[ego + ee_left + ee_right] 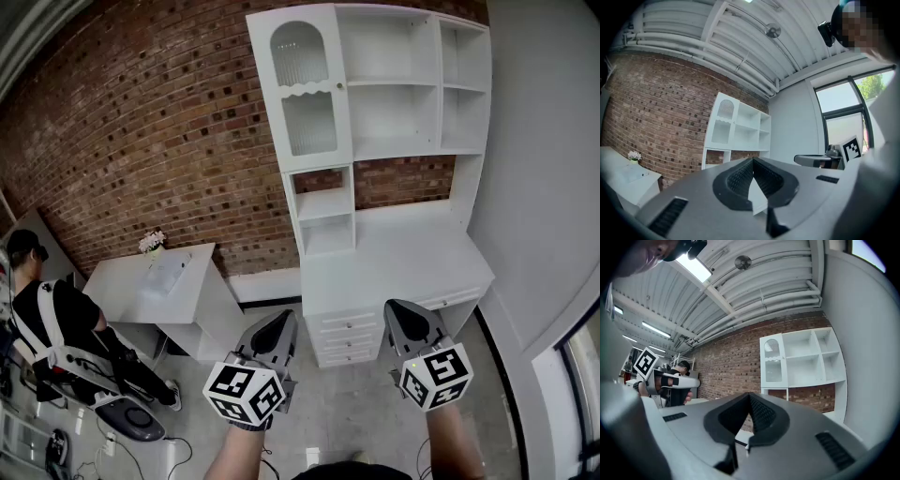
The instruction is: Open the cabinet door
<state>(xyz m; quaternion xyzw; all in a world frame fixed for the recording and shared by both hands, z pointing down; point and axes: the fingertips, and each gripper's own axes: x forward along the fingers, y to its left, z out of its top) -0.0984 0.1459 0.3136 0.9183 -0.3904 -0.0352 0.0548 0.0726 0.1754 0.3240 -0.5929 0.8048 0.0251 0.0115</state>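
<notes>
At the upper left corner of the tall white wooden cabinet [412, 253], the arched glass-paned door [305, 94] is seen closed and untouched, the left gripper [283, 320] and right gripper [395, 307] being held well apart from it, jaws pressed together on nothing.

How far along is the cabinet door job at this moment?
Done: nothing yet; the glass-fronted cabinet door on the white hutch is shut. In hand: only the approach; the left tongs and right tongs are closed, empty and well short of the hutch. Left: reach the door's small knob, grip it and swing the door open.
</notes>
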